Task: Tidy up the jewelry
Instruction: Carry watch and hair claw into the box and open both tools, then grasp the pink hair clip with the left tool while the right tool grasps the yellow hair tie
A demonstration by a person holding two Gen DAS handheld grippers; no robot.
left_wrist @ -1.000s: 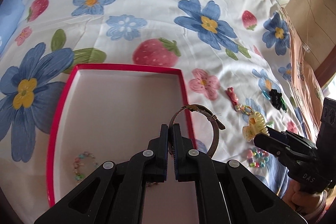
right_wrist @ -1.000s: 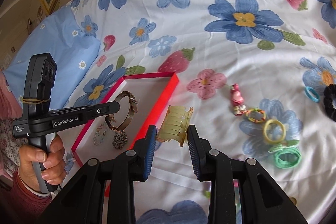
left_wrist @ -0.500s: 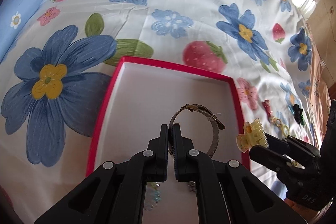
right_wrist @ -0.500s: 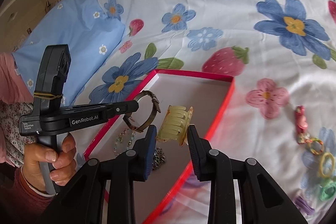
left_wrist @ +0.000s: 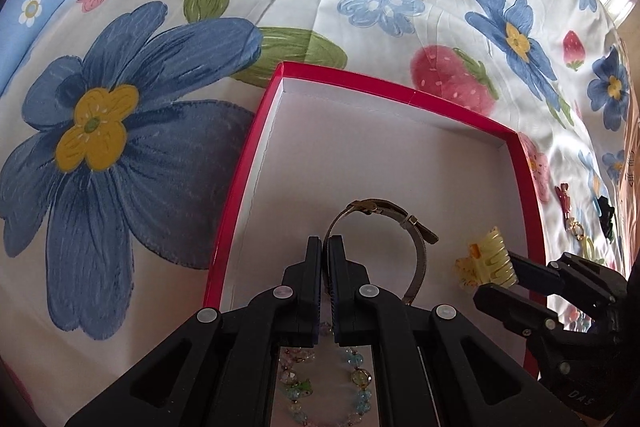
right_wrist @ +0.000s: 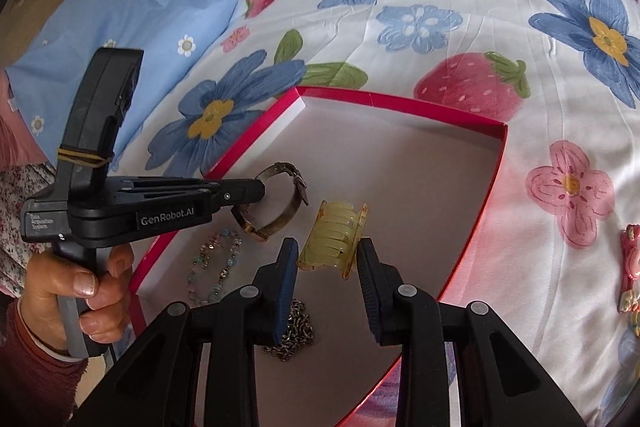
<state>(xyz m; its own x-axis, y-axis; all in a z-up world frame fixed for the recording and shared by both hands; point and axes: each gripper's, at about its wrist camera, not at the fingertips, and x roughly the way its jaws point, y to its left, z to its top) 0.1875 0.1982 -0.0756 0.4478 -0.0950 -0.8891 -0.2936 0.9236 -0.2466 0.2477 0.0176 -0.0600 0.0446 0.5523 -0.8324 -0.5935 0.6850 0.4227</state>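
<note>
My left gripper [left_wrist: 325, 247] is clamped on a brown watch [left_wrist: 384, 211] — held above the red box [left_wrist: 256, 155]. My right gripper [right_wrist: 326, 267] pinches a yellow hair claw [right_wrist: 334, 241] — beside it.

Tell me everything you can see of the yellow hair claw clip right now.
The yellow hair claw clip is translucent pale yellow plastic with amber flecks at one end and a row of curved interlocking teeth. It lies sideways, pinched between the right gripper fingers, hanging above the white floor of the red box, near its right wall. Nothing else touches it.

Left gripper [left_wrist: 325, 247] clamped tight; right gripper [right_wrist: 327, 259] pinching, both level
</note>
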